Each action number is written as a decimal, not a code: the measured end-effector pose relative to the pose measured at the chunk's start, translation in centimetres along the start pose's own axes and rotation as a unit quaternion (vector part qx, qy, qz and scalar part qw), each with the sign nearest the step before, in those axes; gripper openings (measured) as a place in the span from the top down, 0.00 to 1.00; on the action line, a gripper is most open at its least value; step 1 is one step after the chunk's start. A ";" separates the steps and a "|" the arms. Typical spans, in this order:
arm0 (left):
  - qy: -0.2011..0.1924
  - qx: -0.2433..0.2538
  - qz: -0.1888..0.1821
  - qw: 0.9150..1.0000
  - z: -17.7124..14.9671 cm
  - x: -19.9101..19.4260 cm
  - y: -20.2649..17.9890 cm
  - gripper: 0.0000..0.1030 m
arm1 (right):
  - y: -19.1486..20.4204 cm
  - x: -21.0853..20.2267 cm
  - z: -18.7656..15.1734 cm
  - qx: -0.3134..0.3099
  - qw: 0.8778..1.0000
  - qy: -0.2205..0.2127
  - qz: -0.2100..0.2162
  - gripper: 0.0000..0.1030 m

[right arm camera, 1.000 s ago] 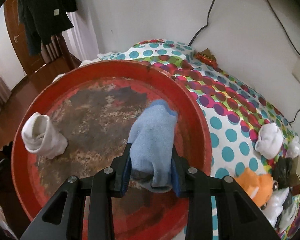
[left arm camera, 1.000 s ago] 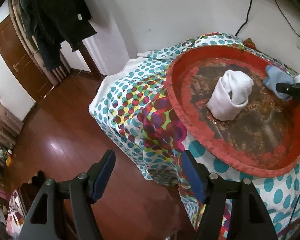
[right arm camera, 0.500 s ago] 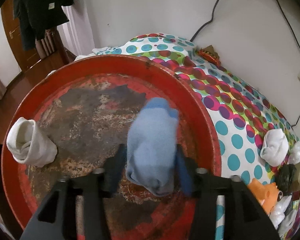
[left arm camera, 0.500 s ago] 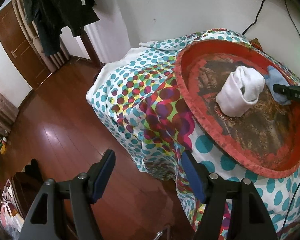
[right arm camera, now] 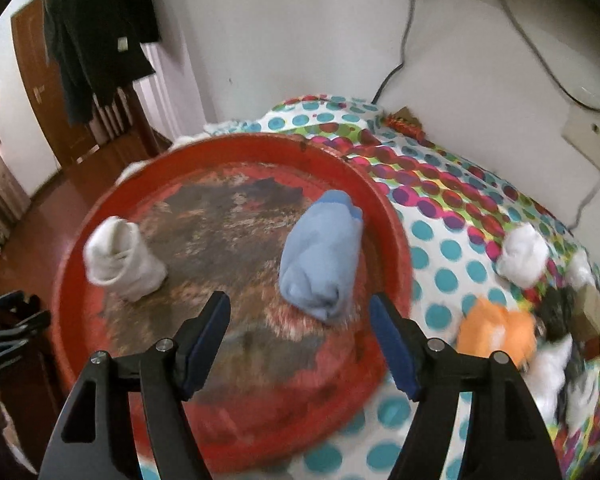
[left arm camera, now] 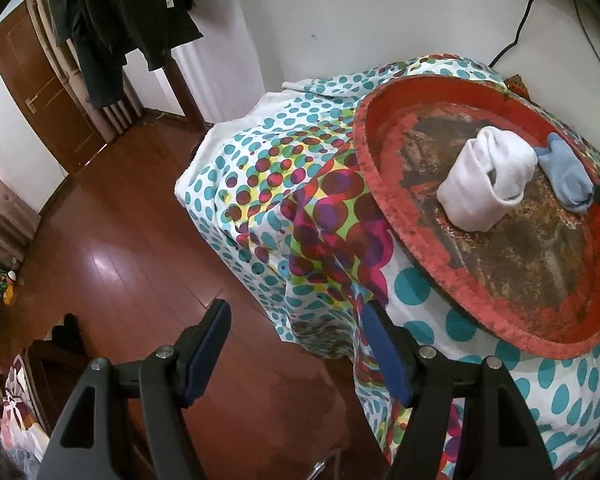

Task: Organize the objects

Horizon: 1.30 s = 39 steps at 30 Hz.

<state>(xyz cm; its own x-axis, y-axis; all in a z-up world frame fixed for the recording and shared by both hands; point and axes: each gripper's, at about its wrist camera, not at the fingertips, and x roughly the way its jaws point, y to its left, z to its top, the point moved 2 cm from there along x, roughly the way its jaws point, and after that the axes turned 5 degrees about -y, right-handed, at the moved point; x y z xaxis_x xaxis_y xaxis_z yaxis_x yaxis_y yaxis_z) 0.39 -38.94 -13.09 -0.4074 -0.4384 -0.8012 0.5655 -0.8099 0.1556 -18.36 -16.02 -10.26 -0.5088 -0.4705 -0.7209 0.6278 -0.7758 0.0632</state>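
Observation:
A round red tray (right arm camera: 72, 320) with a worn brown middle lies on the dotted cloth. A rolled light blue sock (right arm camera: 320, 256) lies in it at the right, and a rolled white sock (right arm camera: 122, 258) at the left. My right gripper (right arm camera: 300, 340) is open and empty just behind the blue sock. My left gripper (left arm camera: 296, 348) is open and empty, off the table's corner over the floor. In the left wrist view the tray (left arm camera: 452, 284), white sock (left arm camera: 488, 186) and blue sock (left arm camera: 566, 178) sit at the right.
More rolled socks lie on the dotted cloth (right arm camera: 452, 248) right of the tray: a white one (right arm camera: 524, 252), an orange one (right arm camera: 496, 332), others dark and white. A wooden floor (left arm camera: 112, 264) lies left of the table. Dark clothes (left arm camera: 116, 20) hang by a door.
My right gripper has opened, let go of the blue sock in the tray, and drawn back. My left gripper has moved slightly away from the table.

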 end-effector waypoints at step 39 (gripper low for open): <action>-0.015 0.140 -0.011 0.990 -3.9 -8.2 -11.5 0.32 | -24.7 -9.8 -12.8 0.114 0.985 -0.031 -0.126 0.29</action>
<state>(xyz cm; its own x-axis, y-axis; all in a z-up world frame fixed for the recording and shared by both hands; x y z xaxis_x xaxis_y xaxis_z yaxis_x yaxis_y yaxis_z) -0.01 -24.47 -10.51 -0.4410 -0.4277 -0.7890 0.3379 -0.8936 0.2956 -21.38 13.16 -13.56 -0.6709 -0.2711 -0.6903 0.3320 -0.9421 0.0474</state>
